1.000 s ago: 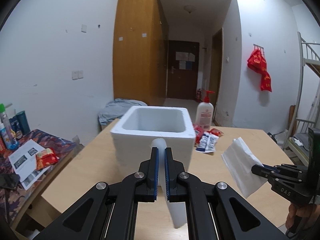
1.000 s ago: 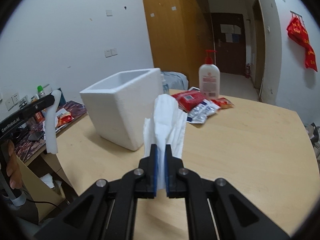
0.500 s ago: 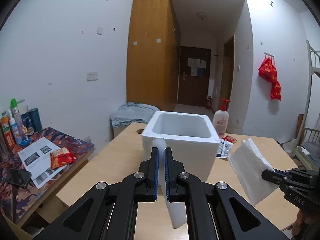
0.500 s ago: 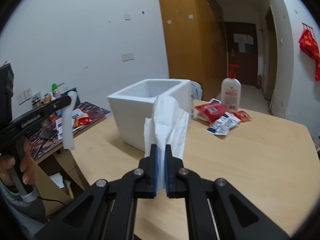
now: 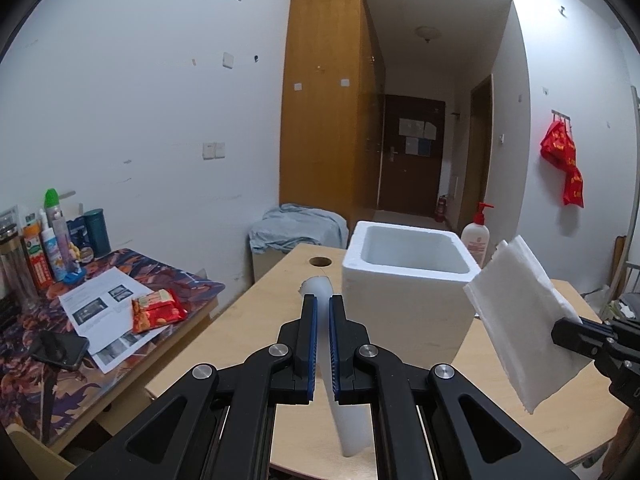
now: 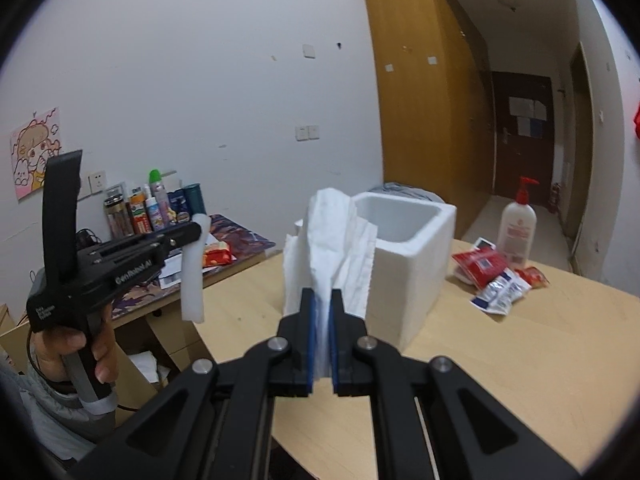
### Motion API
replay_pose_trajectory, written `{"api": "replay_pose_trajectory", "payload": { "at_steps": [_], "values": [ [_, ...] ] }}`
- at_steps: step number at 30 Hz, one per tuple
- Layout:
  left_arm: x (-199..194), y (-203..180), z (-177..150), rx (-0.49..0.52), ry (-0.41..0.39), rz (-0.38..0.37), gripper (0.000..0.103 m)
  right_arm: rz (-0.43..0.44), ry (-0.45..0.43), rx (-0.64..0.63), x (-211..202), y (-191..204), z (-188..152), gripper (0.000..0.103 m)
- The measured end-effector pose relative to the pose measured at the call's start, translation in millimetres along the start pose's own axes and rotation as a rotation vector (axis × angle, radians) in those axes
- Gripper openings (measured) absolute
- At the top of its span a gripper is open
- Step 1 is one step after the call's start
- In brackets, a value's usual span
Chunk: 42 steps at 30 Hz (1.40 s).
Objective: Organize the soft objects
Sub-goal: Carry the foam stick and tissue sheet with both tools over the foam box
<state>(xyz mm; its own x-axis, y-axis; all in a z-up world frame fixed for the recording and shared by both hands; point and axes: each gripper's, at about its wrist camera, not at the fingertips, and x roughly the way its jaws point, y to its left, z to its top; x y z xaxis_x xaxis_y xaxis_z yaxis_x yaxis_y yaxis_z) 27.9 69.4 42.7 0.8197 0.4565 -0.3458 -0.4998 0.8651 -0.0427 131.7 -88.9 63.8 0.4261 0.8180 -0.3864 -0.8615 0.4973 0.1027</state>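
My left gripper is shut on a white foam strip that hangs down from its jaws; it also shows in the right wrist view at the left, held in the air off the table's edge. My right gripper is shut on a folded white tissue, also seen at the right of the left wrist view. An open white foam box stands on the wooden table ahead of both grippers; it shows behind the tissue in the right wrist view.
A pump bottle and several red and blue snack packets lie on the table behind the box. A side table at the left holds bottles, papers, a phone and a red packet. A cable hole is near the table's far-left edge.
Both grippers have pulled back and up from the table, still holding their items. The foam box now looks smaller and farther away in both views.
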Motion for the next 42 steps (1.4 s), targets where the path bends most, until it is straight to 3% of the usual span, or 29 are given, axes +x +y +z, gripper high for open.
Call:
{"api": "replay_pose_trajectory", "payload": {
  "at_steps": [16,42],
  "values": [
    [16.5,-3.9,13.4,0.008,-0.010,-0.026,0.006,-0.004,0.001,-0.014,17.3,-0.4,18.8,0.008],
    [54.8,-22.0,68.7,0.073,-0.072,-0.104,0.006,-0.064,-0.040,-0.007,51.5,-24.2,71.0,0.008]
  ]
}}
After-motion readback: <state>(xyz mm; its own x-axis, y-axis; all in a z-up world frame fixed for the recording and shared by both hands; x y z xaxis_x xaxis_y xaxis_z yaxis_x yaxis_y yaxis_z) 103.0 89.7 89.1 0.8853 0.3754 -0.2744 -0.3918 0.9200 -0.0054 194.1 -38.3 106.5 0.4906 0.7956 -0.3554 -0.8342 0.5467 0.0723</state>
